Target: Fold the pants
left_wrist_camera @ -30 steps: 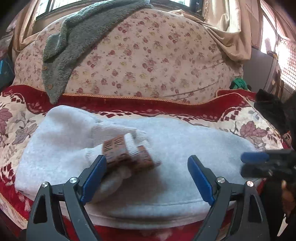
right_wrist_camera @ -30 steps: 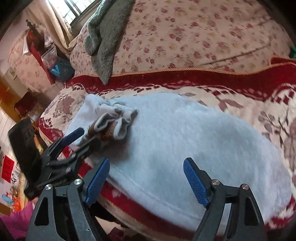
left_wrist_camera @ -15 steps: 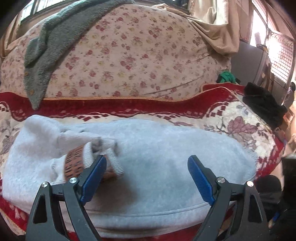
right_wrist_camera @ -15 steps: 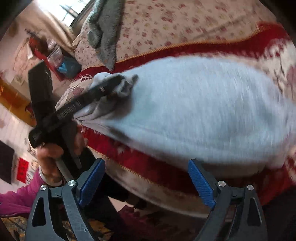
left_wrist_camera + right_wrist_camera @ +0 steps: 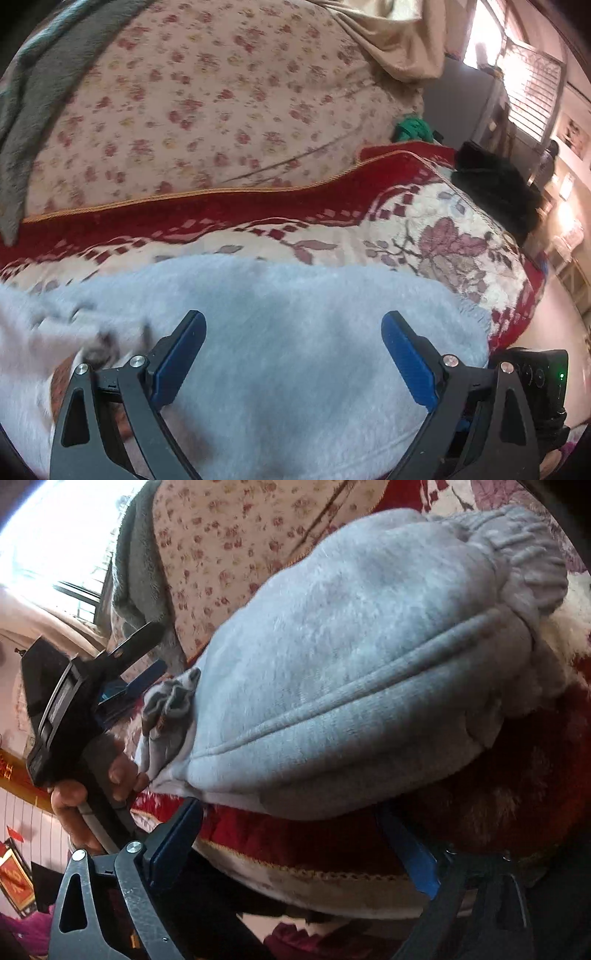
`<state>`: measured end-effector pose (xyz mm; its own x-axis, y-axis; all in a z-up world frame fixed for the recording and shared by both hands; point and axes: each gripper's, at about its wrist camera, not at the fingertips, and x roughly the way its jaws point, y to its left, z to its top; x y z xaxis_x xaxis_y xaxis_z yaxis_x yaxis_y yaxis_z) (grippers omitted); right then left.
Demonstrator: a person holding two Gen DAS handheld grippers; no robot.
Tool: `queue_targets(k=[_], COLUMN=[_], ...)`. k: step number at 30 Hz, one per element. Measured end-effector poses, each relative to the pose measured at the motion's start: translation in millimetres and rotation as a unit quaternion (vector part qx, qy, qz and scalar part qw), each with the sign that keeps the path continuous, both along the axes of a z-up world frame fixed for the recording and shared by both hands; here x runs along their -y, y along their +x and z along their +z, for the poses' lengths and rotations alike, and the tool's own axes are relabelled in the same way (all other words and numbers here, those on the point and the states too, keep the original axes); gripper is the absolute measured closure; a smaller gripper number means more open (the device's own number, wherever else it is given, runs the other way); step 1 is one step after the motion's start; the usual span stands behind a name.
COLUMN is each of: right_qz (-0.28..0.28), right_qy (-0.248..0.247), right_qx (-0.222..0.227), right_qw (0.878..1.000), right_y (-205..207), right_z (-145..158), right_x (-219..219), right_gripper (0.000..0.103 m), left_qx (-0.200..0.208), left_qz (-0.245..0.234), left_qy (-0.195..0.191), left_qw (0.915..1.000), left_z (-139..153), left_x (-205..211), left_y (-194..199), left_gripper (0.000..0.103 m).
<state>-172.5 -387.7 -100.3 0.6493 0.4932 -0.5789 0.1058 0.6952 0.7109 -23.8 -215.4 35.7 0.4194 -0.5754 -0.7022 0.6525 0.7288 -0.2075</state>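
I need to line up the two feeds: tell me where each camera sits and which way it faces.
Left wrist: on the left gripper, above the grey pants, facing the floral cushion; own open fingers show.
Right wrist: on the right gripper, low at the bed's edge, looking up; left hand shows.
Shared: pants, cushion.

The grey pants (image 5: 295, 350) are covering most of the near bed (image 5: 424, 236), leaving bare cover lying open only along the far side and right end. A floral cushion (image 5: 221, 110) is walling off the back, and a black bundle (image 5: 495, 188) is sitting at the right corner.
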Motion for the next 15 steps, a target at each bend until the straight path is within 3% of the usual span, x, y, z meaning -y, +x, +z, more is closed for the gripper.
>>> queue_targets(k=[4, 10, 15], right_qz=[-0.044, -0.052, -0.057], right_qy=[-0.014, 0.011, 0.025], right_qx=[0.055, 0.063, 0.061], right_qw=[0.997, 0.997, 0.996], right_y=[9.0, 11.6, 13.8], right_z=[11.9, 5.8, 1.9], right_x=[13.9, 20.4, 23.9], right_gripper=[0.003, 0.004, 0.003], left_qx=[-0.009, -0.03, -0.067], left_qz=[-0.05, -0.133, -0.234], left_qy=[0.009, 0.026, 0.066], left_qw=[0.9987, 0.9903, 0.9677], left_z=[-1.4, -7.8, -26.0], left_x=[25.3, 69.4, 114.3], left_y=[16.5, 37.0, 46.6], left_gripper=[0.008, 0.008, 0.007])
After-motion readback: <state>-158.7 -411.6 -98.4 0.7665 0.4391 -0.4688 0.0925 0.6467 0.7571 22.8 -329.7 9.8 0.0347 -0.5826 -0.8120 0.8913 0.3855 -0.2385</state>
